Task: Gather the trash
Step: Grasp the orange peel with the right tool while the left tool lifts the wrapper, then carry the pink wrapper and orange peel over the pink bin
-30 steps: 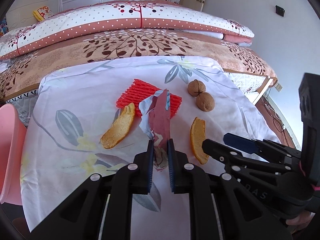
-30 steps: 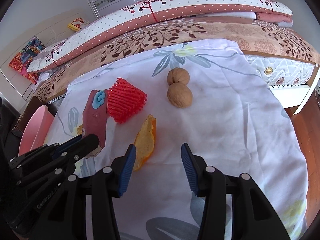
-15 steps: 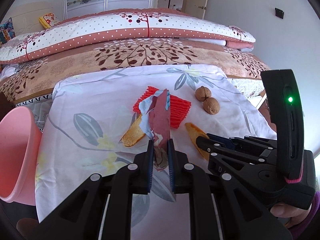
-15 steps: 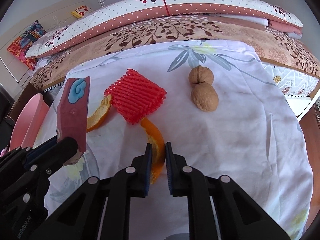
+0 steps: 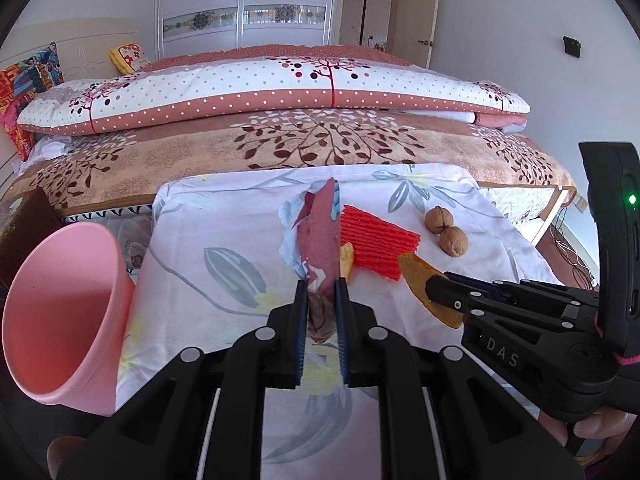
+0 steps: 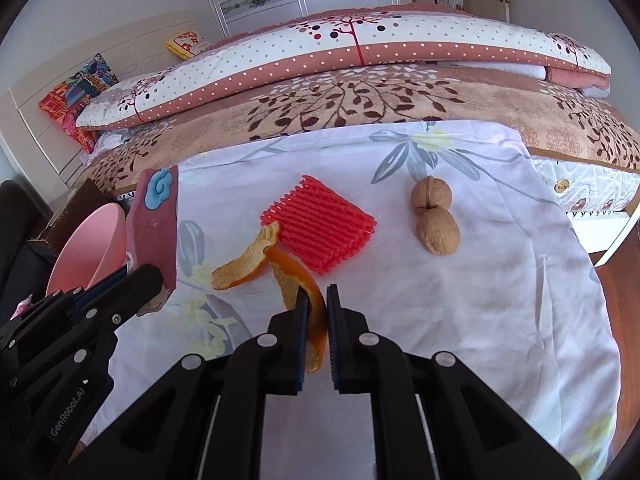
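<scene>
Low in the centre of the right wrist view, the right gripper (image 6: 317, 322) is now clenched on an orange peel strip (image 6: 306, 280); 1 second ago its jaws stood wide beside that peel on the floral cloth (image 6: 500, 280). Both hands are now loaded, since the left gripper (image 5: 322, 312) grasps a maroon wrapper (image 5: 320, 236) as before. That judges well for the task: 2 pieces of trash look ready for the pink bin (image 5: 60, 312), at the left edge of the left wrist view. The peel's long axis runs up and left from the jaws; the wrapper stands nearly upright, pointing toward the top of the frame. A 2nd peel (image 6: 244, 260) and red foam net (image 6: 320, 226) remain.
</scene>
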Tool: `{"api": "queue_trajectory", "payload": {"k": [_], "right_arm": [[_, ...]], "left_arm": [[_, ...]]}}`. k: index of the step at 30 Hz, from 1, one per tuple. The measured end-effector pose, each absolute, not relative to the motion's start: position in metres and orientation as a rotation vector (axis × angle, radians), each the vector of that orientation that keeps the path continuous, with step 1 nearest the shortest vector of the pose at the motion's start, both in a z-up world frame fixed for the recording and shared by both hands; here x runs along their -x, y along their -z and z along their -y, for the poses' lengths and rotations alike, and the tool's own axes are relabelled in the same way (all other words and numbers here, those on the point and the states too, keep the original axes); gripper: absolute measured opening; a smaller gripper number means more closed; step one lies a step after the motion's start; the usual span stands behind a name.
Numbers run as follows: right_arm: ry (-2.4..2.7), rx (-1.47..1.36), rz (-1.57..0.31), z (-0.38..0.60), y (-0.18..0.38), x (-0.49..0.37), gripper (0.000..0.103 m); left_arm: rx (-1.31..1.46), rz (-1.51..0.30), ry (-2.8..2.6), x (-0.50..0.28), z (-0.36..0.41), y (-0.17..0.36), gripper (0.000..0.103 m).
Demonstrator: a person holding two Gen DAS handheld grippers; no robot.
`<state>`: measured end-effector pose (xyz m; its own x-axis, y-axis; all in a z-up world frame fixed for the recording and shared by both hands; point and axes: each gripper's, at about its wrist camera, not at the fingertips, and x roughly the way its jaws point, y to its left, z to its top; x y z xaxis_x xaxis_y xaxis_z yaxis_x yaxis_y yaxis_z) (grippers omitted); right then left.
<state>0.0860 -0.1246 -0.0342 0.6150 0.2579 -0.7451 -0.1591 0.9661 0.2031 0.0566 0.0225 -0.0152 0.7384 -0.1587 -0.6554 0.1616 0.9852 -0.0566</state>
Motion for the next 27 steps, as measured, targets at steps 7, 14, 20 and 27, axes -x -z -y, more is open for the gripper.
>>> {"api": "queue_trajectory", "payload": {"k": [7, 14, 20, 27], "right_arm": [[-0.31, -0.076, -0.84, 0.089, 0.02, -0.08, 0.009], [-0.379, -0.057, -0.811, 0.054, 0.003, -0.08, 0.009], [-0.446, -0.032, -0.795, 0.017, -0.006, -0.08, 0.009], [-0.527, -0.004, -0.787, -0.027, -0.012, -0.08, 0.009]], "left_arm": [[0.021, -0.677, 0.1, -0.05, -0.05, 0.006, 0.013], [0.042, -0.639, 0.014, -0.041, -0.08, -0.003, 0.013], [0.073, -0.623, -0.072, -0.035, -0.113, -0.006, 0.013], [0.122, -0.617, -0.175, -0.029, -0.154, -0.005, 0.013]]}}
